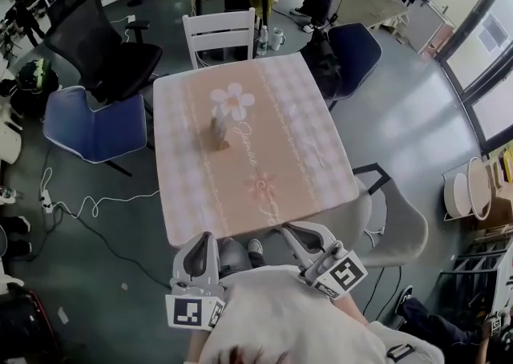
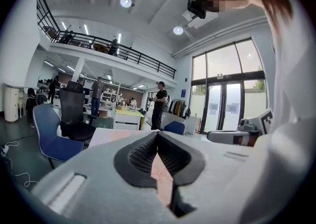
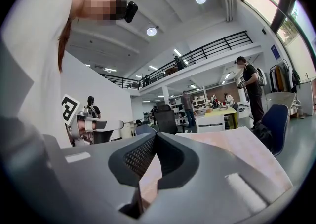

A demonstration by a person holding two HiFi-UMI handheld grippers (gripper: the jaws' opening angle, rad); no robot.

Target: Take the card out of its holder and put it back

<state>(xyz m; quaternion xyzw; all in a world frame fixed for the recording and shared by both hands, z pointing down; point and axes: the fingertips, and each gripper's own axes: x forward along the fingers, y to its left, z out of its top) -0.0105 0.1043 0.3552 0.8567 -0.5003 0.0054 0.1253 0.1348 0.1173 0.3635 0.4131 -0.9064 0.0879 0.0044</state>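
We find the L gripper [image 1: 200, 244] just off the near edge of the table [image 1: 321, 154], jaws closed tip to tip, nothing between them; its own view [image 2: 157, 135] confirms. R gripper [image 1: 304, 236] sits beside it to the right, jaws likewise together and empty, per its own view [image 3: 155, 135]. Both point toward the far side.

Card holder [image 1: 218, 134] stands upright on the pink checked cloth [image 1: 280, 114], left of centre, just near of the flower print, well apart from both grippers. Pale bit at its top may be the card; too blurred to confirm.

Surroundings: white chair [image 1: 220, 34] at far edge, blue chair [image 1: 92, 126] to the left, black office chair [image 1: 96, 42] beyond it.
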